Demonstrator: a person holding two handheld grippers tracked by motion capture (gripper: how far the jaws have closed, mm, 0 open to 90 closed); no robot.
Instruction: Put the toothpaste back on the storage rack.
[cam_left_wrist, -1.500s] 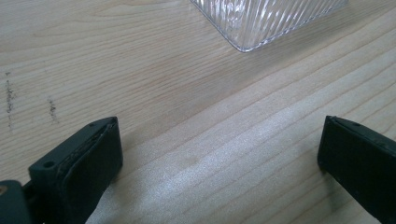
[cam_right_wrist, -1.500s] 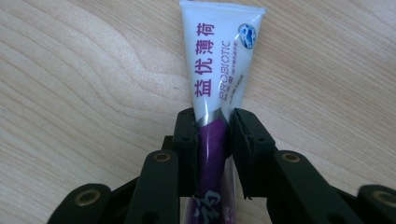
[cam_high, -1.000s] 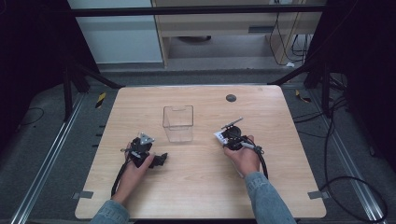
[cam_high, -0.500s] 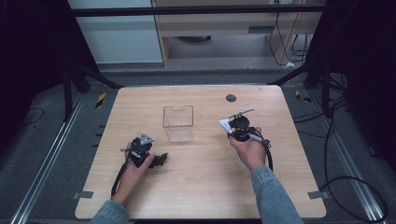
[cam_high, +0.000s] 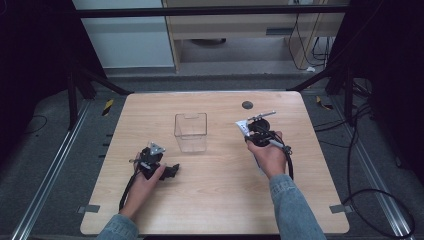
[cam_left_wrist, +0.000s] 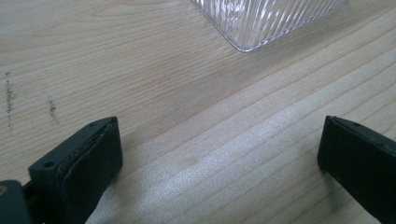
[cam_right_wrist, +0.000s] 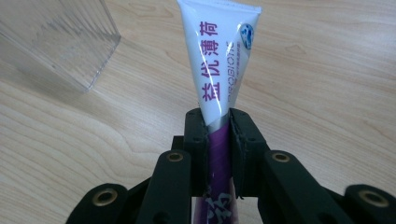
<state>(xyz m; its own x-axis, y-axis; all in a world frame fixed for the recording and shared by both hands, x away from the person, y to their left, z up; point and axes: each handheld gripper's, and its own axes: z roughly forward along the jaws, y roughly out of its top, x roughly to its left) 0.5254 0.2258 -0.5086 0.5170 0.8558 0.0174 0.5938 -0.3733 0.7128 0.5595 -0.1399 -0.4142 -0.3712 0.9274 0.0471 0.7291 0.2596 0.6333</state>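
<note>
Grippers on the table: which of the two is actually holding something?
The right gripper, its jaws clamped on a white and purple tube. The left gripper has its jaws spread wide over bare table.

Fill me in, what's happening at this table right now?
A person works at a wooden table with a claw in each hand. The right claw is shut on a white and purple tube, held up off the table to the right of a clear plastic box. The left claw rests open near the front left of the box, nothing between its jaws. The box looks empty, so the tube may be headed into it.
</note>
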